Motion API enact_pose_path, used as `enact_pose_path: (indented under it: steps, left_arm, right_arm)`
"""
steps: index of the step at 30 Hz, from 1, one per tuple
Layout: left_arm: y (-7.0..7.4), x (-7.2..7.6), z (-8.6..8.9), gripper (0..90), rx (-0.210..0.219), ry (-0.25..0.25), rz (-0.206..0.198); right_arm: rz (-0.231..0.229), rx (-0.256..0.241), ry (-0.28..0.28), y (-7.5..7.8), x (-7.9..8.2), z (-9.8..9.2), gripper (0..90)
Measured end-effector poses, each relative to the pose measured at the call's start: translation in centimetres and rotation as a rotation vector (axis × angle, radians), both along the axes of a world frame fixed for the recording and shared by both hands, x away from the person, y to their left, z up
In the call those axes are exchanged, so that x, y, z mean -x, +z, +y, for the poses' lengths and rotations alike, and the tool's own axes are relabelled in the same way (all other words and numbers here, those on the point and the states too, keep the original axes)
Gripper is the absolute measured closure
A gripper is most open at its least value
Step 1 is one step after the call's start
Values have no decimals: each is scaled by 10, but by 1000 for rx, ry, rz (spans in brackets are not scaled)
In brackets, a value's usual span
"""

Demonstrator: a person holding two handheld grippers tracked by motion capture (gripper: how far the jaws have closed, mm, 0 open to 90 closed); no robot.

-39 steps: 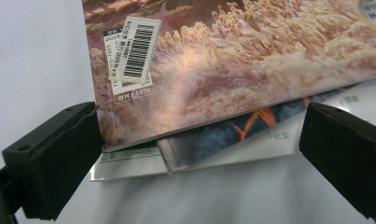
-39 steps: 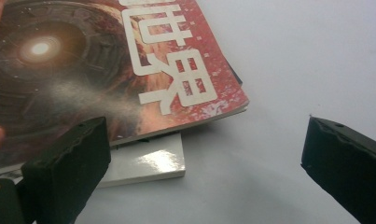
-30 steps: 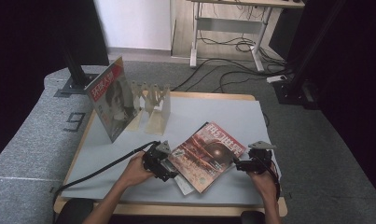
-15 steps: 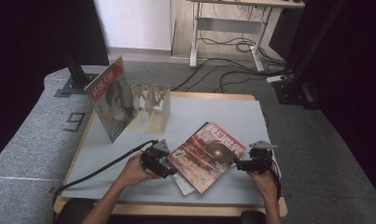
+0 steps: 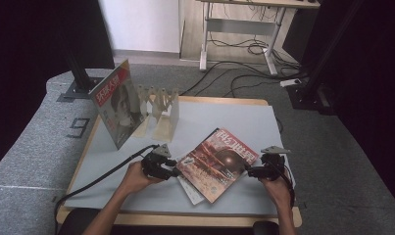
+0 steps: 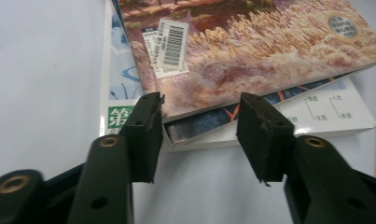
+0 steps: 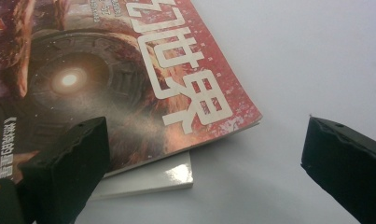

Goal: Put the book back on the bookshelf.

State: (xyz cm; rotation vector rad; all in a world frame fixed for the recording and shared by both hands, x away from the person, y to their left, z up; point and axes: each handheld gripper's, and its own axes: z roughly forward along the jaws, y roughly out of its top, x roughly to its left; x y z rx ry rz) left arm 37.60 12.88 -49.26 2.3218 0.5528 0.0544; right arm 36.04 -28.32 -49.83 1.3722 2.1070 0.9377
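1. Work surface: a pale grey mat (image 5: 244,122) covers a wooden table with a light wood rim; dark floor and cables lie beyond at 12 o'clock.
2. Task item: a glossy red-covered magazine with white lettering (image 5: 217,164) lies flat and skewed at the 6 o'clock part of the mat, on top of a thinner white-edged magazine (image 5: 191,190) that pokes out beneath it.
3. Left gripper (image 5: 174,172): jaws spread, bracketing the red magazine's lower corner at its 9 o'clock side, nothing pinched.
4. Right gripper (image 5: 247,171): jaws spread wide at the cover's 3 o'clock corner, one jaw above the cover and the other over bare mat.
5. Step in hand, as judged: approach for a two-point pickup of the top magazine.
6. Next move calls for sliding one jaw under the top cover only, leaving the lower magazine behind.
7. Room: open mat at 3 and 12 o'clock; an upright magazine on a slotted wooden rack (image 5: 158,110) occupies 10 o'clock; the table edge sits close at 6 o'clock.
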Motion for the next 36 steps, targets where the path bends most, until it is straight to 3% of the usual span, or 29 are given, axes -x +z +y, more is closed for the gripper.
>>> enact_pose_path:
  steps: [3, 12, 21, 28, 36]
  left_arm:
    - [-1, 0, 0, 600, 3, -3, 2]
    - [0, -3, -3, 680, 21, 11, 10]
    - [0, -5, -10, 684, 10, 13, -1]
    - [-1, -8, -15, 679, 21, 21, 1]
    - [-1, -9, -18, 667, 15, 17, -5]
  right_arm:
    - [10, -3, -1, -1, -3, 0, 10]
    - [48, -47, -7, -4, -18, -5, 12]
    - [51, -44, -6, -4, -21, -5, 13]
    - [49, -60, -21, -1, -21, -15, 22]
    - [101, -85, -6, -5, -36, -19, 14]
